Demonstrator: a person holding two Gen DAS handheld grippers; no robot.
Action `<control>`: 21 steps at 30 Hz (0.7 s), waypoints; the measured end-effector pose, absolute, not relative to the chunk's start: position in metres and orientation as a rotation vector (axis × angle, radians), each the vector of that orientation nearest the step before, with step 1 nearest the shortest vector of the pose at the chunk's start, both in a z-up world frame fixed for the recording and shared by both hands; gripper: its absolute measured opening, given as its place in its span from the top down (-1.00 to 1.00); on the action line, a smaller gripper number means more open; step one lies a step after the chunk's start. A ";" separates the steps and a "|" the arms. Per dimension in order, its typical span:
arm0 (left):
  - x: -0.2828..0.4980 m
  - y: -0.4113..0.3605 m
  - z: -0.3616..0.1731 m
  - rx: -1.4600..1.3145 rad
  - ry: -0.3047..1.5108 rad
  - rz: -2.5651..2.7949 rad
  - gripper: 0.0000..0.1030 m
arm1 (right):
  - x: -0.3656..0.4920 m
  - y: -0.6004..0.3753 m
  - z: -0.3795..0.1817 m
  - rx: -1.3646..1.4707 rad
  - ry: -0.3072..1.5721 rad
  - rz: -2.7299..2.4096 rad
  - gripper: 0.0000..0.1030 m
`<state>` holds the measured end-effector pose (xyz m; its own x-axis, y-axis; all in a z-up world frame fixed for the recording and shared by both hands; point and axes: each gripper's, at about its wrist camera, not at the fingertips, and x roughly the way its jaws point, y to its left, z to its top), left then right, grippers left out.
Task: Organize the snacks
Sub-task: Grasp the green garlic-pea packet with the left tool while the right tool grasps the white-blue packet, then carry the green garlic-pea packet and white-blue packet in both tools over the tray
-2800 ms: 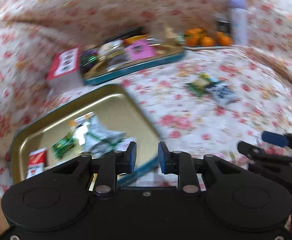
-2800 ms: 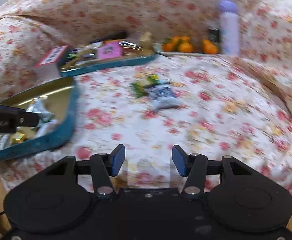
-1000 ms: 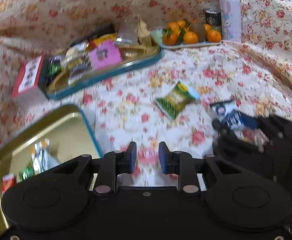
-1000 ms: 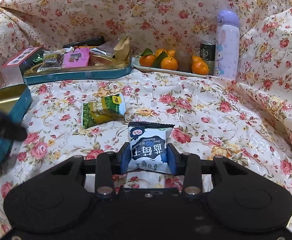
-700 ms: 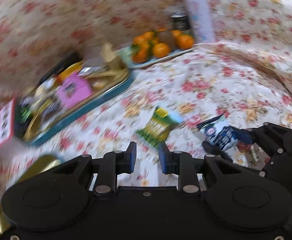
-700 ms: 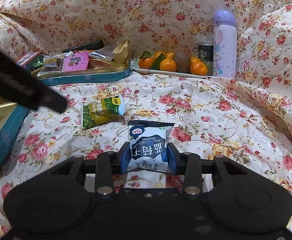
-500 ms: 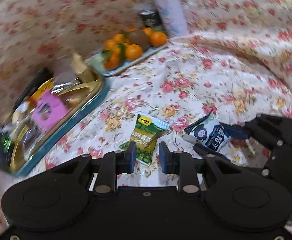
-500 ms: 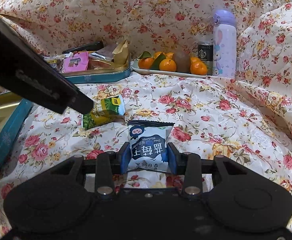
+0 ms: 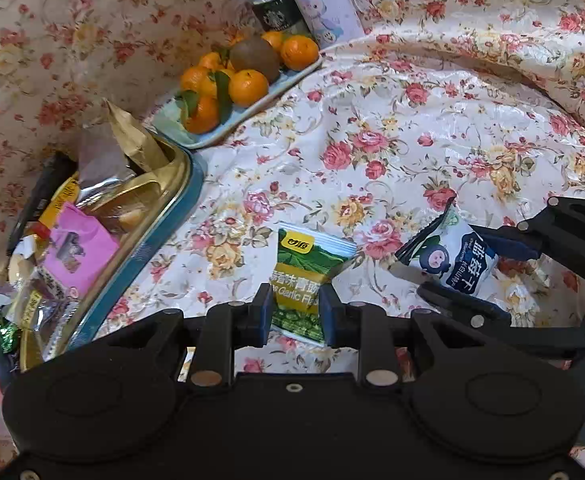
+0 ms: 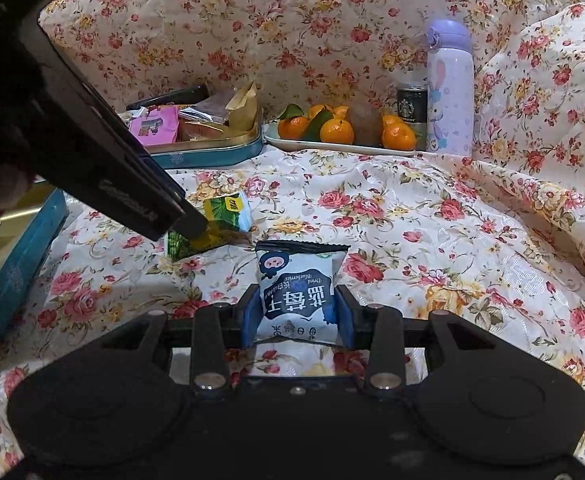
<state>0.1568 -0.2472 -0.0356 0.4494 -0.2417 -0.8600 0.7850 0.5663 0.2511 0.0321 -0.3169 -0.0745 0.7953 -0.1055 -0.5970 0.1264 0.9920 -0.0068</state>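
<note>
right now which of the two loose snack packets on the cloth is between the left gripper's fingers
The green garlic-flavour packet sits between the left gripper, whose jaws are opening. The blue-and-white blueberry packet sits in the right gripper.

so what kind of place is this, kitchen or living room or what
Most likely a home sitting area, perhaps a sofa or bed: a floral cloth covers both the seat and the rising back. On it sit a fruit plate, a tin of snacks and a flask.
</note>
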 end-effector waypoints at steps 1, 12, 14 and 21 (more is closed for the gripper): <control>0.158 -0.248 -0.037 0.720 0.884 -0.704 0.25 | 0.032 -0.317 -0.074 0.035 0.639 -0.124 0.20; 0.169 -0.260 -0.048 0.744 0.900 -0.723 0.03 | 0.032 -0.318 -0.075 0.035 0.635 -0.121 0.19; 0.171 -0.262 -0.048 0.748 0.899 -0.725 0.02 | 0.032 -0.318 -0.075 0.034 0.636 -0.121 0.19; 0.177 -0.264 -0.048 0.675 0.935 -0.688 0.03 | 0.033 -0.318 -0.075 0.038 0.640 -0.121 0.19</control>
<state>0.1769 -0.2643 -0.0482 0.4213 -0.2282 -0.8777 0.7701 0.6012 0.2134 0.0326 -0.3181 -0.0745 0.7956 -0.1003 -0.5975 0.1240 0.9923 -0.0014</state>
